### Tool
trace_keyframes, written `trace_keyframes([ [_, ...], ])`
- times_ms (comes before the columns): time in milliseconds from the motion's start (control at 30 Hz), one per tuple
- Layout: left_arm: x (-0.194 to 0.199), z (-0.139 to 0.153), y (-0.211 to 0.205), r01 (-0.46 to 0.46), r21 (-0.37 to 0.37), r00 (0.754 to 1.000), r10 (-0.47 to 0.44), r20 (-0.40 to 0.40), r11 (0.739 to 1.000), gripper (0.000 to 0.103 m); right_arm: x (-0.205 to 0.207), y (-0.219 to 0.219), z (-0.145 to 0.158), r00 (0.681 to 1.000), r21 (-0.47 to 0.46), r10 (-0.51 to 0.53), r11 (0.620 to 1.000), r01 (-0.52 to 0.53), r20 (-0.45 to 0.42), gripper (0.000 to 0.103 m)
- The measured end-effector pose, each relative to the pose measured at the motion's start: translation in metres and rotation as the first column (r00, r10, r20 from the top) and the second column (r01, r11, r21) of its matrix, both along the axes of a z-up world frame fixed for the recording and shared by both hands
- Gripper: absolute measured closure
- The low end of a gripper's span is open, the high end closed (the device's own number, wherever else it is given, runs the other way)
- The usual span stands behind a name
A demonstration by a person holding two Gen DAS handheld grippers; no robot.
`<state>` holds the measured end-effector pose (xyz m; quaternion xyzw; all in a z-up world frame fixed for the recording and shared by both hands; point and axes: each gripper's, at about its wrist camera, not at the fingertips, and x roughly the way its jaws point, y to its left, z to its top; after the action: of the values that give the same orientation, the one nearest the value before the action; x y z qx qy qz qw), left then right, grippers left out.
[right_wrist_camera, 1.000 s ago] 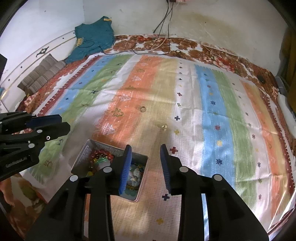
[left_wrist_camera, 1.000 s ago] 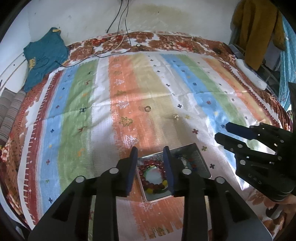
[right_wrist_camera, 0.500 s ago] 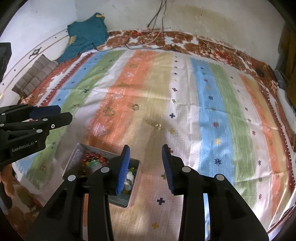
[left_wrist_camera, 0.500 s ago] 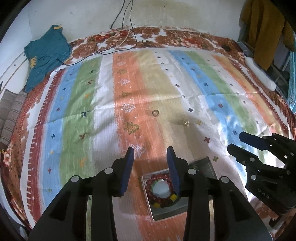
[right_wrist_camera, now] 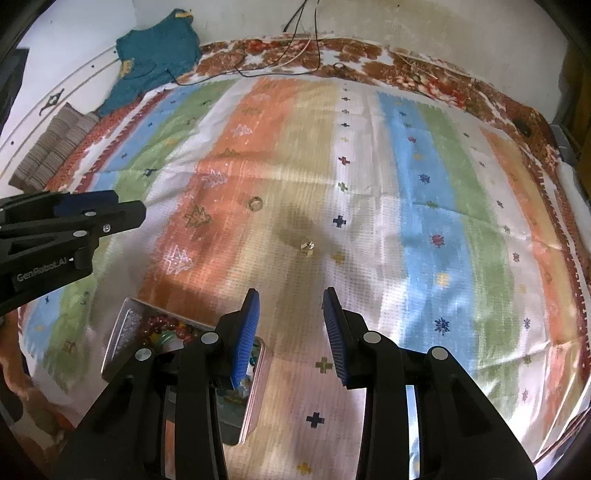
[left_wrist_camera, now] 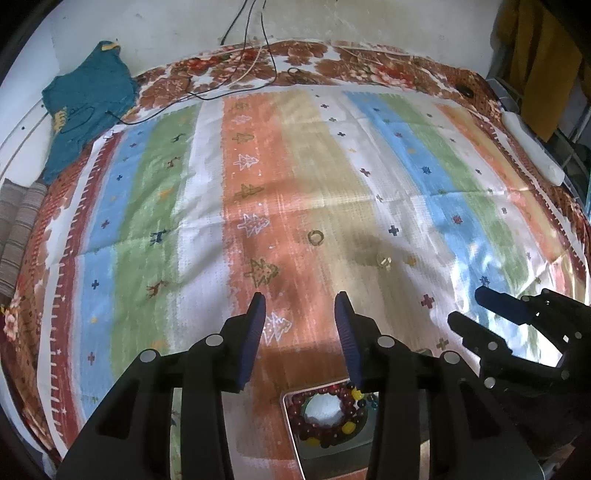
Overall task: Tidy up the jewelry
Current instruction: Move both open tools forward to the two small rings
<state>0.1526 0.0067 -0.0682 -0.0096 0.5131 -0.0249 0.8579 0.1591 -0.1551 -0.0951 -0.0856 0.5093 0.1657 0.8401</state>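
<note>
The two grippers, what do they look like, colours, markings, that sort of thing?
Both are matte black plastic frames with angular cut-outs and round silver screw heads. The left gripper and right gripper each carry two fingers faced with ribbed blue pads. White lettering reading GenRobot.AI shows on the left gripper's side in the right wrist view. No cables or sleeves are visible.

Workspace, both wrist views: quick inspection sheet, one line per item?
Surface: striped bedspread, wrinkled.
Job's things: metal tin near edge, beaded bracelet inside; ring and small gold piece loose on the cloth, apart.
Clutter: teal garment at far left corner.
Grippers: left gripper open, empty; right gripper open, empty.
Cables: wires down the wall onto the bed.
Surroundings: stained wall; yellow cloth hanging at right.
</note>
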Motion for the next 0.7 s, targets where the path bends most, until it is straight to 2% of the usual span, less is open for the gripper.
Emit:
trace_keyframes([
  [700, 0.052, -0.024, -0.003, 0.019, 0.017, 0.998, -0.018, -0.054, 1.000, 0.064, 0.041, 0.003, -0.034, 0.996, -0.030, -0.038, 0.999, 0.036, -0.082, 0.067],
])
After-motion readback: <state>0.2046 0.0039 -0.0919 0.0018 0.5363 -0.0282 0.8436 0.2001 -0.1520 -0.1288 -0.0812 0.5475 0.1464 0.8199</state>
